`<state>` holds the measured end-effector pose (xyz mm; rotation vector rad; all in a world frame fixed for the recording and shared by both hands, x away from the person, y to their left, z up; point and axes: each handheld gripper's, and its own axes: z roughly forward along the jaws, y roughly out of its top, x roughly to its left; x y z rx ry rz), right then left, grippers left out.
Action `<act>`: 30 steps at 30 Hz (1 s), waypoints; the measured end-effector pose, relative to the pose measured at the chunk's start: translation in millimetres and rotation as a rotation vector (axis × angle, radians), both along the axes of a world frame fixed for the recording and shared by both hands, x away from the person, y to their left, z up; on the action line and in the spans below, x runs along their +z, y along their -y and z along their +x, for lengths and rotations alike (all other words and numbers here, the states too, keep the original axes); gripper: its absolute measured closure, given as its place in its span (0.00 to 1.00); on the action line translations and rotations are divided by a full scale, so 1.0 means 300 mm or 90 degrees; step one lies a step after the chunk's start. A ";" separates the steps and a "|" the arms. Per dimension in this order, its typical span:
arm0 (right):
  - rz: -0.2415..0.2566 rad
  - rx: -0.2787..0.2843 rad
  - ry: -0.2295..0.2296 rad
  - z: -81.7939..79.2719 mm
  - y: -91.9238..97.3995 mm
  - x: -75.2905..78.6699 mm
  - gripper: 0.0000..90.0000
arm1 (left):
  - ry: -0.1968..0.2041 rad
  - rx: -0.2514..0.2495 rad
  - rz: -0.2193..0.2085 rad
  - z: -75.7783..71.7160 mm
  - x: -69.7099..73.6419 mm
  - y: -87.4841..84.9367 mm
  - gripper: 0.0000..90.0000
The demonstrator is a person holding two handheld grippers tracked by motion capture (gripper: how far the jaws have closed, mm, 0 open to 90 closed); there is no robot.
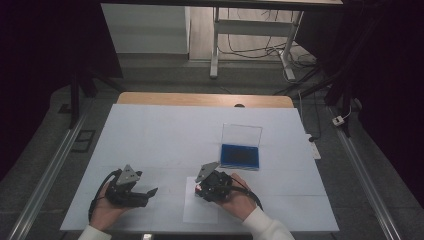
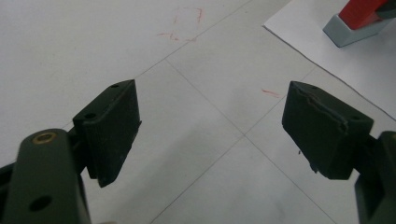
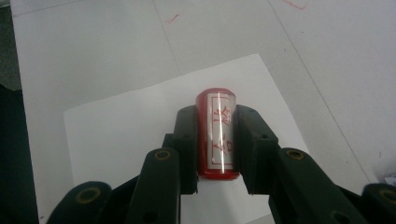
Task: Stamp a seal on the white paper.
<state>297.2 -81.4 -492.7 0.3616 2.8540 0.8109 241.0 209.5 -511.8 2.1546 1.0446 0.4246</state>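
My right gripper (image 3: 216, 113) is shut on a red stamp (image 3: 217, 140) with a white label of red characters, its jaws pressing both sides. The stamp stands over a white sheet of paper (image 3: 121, 135) near the table's front edge. From above, the right gripper (image 1: 201, 190) sits in a hand over that paper (image 1: 200, 212), with a bit of the red stamp (image 1: 198, 189) showing. My left gripper (image 1: 150, 193) rests to the left of the paper, its jaws wide apart. Nothing lies between the jaws of the left gripper (image 2: 211, 95); the stamp's red and grey end (image 2: 357, 21) shows far right.
An open clear case with a blue ink pad (image 1: 240, 155) lies behind the right hand, its lid (image 1: 242, 134) raised. A white mat (image 1: 160, 130) with faint red marks covers the table. Desk legs and cables stand on the floor beyond.
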 end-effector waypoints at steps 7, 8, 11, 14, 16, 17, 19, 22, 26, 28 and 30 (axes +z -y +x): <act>0.005 0.002 -0.004 0.002 0.001 -0.002 0.78 | -0.003 0.002 -0.002 0.001 -0.002 -0.001 0.22; 0.005 0.002 -0.004 0.003 0.001 -0.002 0.78 | -0.003 0.002 -0.003 0.001 -0.001 0.000 0.22; 0.003 0.001 -0.007 0.003 0.002 -0.001 0.78 | -0.003 0.001 -0.004 0.001 -0.002 0.000 0.22; 0.006 0.004 -0.004 0.003 0.002 -0.002 0.78 | -0.003 0.000 -0.005 0.001 -0.001 -0.001 0.22; 0.007 0.004 -0.003 0.004 0.002 -0.003 0.78 | -0.003 -0.001 -0.006 0.001 -0.002 -0.001 0.22; 0.006 0.003 -0.005 0.004 0.003 -0.002 0.78 | -0.003 -0.001 -0.006 0.001 -0.002 -0.001 0.22; 0.008 0.009 0.001 0.006 0.004 -0.004 0.78 | -0.003 0.000 -0.005 0.001 -0.002 -0.001 0.22; 0.007 0.010 0.003 0.004 0.004 -0.003 0.78 | -0.003 0.000 -0.006 0.002 -0.003 -0.001 0.22; 0.001 0.010 0.007 0.001 0.002 -0.001 0.78 | -0.003 -0.001 -0.007 0.002 -0.002 -0.003 0.22; 0.001 0.008 0.010 -0.004 0.000 -0.001 0.78 | -0.003 -0.001 -0.007 0.002 -0.002 -0.003 0.22; 0.002 0.012 0.018 -0.008 -0.001 0.002 0.77 | -0.003 -0.001 -0.007 0.002 -0.002 -0.004 0.22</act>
